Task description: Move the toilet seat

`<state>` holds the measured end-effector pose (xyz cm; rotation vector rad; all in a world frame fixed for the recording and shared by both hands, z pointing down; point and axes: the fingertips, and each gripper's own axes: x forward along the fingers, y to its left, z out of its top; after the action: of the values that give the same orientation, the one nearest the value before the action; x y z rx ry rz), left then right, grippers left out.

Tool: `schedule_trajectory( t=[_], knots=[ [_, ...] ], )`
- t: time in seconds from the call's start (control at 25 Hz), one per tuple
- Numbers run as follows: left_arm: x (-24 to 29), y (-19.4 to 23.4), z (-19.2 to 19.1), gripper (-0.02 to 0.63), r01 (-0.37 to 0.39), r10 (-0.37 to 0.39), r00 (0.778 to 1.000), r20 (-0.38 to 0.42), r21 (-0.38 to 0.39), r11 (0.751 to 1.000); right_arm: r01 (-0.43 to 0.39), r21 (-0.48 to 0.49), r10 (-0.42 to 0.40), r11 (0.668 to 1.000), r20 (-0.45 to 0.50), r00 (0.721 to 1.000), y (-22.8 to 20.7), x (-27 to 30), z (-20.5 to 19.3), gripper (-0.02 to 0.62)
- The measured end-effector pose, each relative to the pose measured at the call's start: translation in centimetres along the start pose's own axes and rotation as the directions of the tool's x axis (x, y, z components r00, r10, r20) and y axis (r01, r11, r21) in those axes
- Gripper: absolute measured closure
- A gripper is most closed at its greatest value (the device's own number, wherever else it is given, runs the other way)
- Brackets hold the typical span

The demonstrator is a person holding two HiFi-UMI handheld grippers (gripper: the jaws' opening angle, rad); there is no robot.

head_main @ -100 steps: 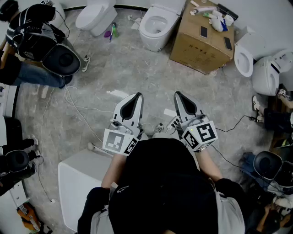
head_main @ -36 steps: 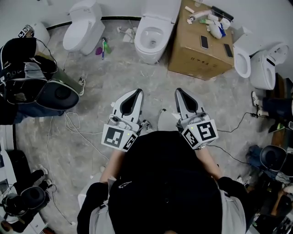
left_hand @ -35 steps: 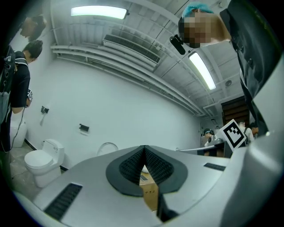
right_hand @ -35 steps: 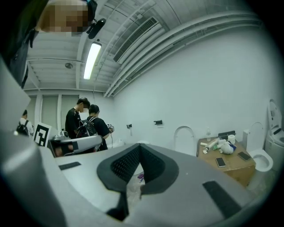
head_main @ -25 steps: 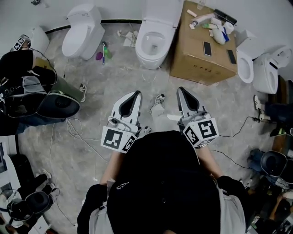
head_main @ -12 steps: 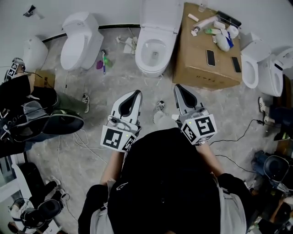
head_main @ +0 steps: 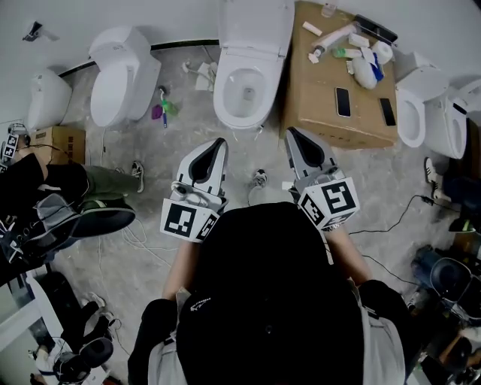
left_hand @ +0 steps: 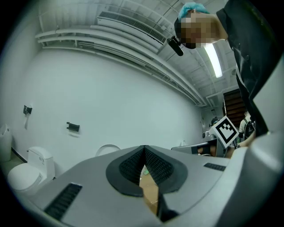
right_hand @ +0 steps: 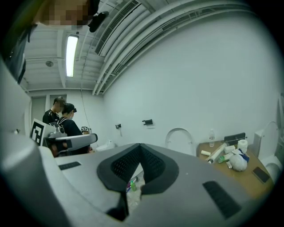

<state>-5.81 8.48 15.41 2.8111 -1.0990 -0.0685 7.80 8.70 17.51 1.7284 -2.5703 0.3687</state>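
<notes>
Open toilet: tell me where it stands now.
Head view, top centre: the open toilet stands against the wall, between a closed toilet on the left and the cardboard box on the right.

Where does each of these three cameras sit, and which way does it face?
Head view: on the person's head, facing steeply down at the open toilet and cardboard box; shows head, left gripper, right gripper.
Left gripper view: on that gripper, facing the white wall; shows its shut jaws, the right gripper's marker cube.
Right gripper view: on that gripper, facing wall and box top; shows its shut jaws.
Shared: head and right gripper views both show the box.
</notes>
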Motion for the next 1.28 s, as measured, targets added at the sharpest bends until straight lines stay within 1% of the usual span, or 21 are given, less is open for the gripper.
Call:
schedule_trajectory(
  t=[0.28,0.44,0.6,0.8,1.0,1.12,1.24,1.28],
  knots=[
    [3.6,2.8,-1.3,0.598,0.057,-0.057,0.997,-0.049,0.002,0.998,0.012,-0.040,-0.014,0.999,-0.036,0.999,-1.6,3.7,0.0,0.581],
    [5.8,5.0,-1.8,0.598,0.107,-0.107,0.992,-0.061,-0.003,0.994,0.049,-0.060,-0.053,0.997,-0.063,0.997,-2.5,5.6,-0.4,0.581],
    [6.6,8.0,-2.7,0.598,0.154,-0.155,0.983,-0.097,-0.010,0.988,0.099,-0.075,-0.105,0.992,-0.086,0.991,-2.4,7.7,-0.9,0.581],
    [7.9,11.9,-4.2,0.598,0.234,-0.231,0.959,-0.164,-0.003,0.972,0.163,-0.050,-0.168,0.985,-0.130,0.977,-2.7,11.5,-2.1,0.581],
    [9.3,15.3,-7.5,0.598,0.298,-0.287,0.926,-0.244,0.009,0.955,0.180,-0.047,-0.186,0.982,-0.176,0.967,-2.8,15.5,-4.5,0.581],
    [10.5,17.1,-10.0,0.598,0.310,-0.295,0.912,-0.283,0.008,0.951,0.169,-0.050,-0.175,0.984,-0.207,0.962,-3.0,17.6,-6.5,0.581],
    [11.7,18.6,-12.4,0.598,0.307,-0.303,0.905,-0.298,-0.036,0.951,0.153,-0.041,-0.159,0.987,-0.239,0.958,-3.4,19.2,-9.3,0.581],
    [12.0,19.0,-13.2,0.598,0.307,-0.303,0.903,-0.305,-0.036,0.951,0.154,-0.035,-0.157,0.988,-0.250,0.955,-3.6,19.7,-10.3,0.581]
  ],
)
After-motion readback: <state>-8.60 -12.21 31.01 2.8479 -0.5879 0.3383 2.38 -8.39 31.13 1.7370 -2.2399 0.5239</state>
